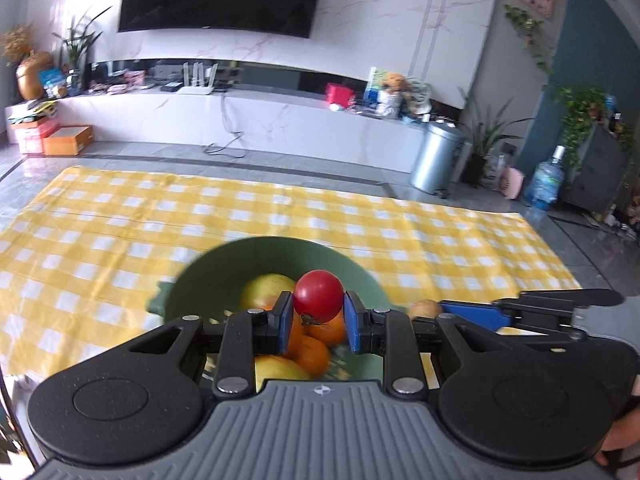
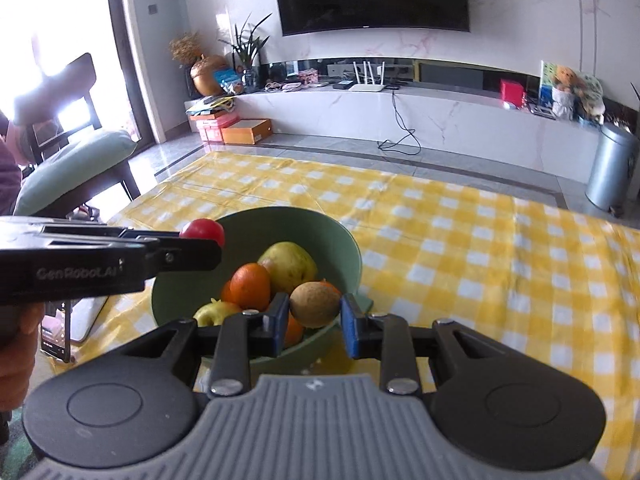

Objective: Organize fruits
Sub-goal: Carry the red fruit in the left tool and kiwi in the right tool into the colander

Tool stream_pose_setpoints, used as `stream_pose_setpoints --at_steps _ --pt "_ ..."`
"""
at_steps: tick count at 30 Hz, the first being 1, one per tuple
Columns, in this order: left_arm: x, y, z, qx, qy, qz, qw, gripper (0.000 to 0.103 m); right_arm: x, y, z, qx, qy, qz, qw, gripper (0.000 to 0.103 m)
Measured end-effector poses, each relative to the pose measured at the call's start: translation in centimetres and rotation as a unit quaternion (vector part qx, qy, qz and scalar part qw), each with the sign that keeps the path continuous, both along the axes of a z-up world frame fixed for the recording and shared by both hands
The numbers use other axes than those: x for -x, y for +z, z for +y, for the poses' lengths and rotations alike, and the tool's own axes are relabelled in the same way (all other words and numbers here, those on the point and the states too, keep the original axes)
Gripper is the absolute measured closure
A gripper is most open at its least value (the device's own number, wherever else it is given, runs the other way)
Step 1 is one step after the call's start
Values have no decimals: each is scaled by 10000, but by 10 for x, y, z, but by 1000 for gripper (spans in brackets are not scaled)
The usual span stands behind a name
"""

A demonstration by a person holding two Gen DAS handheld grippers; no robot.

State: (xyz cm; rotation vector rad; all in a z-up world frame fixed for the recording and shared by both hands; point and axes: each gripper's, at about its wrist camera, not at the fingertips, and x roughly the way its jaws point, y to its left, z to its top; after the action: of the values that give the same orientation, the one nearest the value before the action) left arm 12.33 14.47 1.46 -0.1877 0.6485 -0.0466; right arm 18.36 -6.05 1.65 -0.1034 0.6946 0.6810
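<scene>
A green bowl (image 1: 276, 256) sits on the yellow checked cloth and holds oranges (image 1: 312, 354) and yellow-green apples (image 1: 266, 290). My left gripper (image 1: 319, 318) is shut on a red tomato (image 1: 319, 295) just above the bowl. In the right wrist view the bowl (image 2: 320, 228) holds an orange (image 2: 250, 286) and apples (image 2: 288, 264). My right gripper (image 2: 314, 320) is shut on a brown kiwi (image 2: 315, 305) over the bowl's near rim. The left gripper (image 2: 200, 242) reaches in from the left with the tomato (image 2: 203, 230).
The yellow checked cloth (image 2: 480, 260) covers the table around the bowl. A phone (image 2: 56, 338) and a white tablet (image 2: 86, 320) lie at the table's left edge. A chair with a green cushion (image 2: 76, 164) stands to the left. A metal bin (image 1: 436, 158) stands beyond the table.
</scene>
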Motion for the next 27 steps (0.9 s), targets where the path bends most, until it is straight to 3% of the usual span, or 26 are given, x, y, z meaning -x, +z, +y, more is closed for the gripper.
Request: stream_pose_setpoints --at_steps 10,21,27 --pt "-31 -34 40 219 249 414 9986 73 -35 -14 47 560 432 134 9974 78" --pt "-41 -48 34 -132 212 530 9983 73 -60 -37 72 1107 595 275 9917 78" --pt "-43 -51 39 -61 323 588 9977 72 -64 -46 81 1289 704 353 9885 78"
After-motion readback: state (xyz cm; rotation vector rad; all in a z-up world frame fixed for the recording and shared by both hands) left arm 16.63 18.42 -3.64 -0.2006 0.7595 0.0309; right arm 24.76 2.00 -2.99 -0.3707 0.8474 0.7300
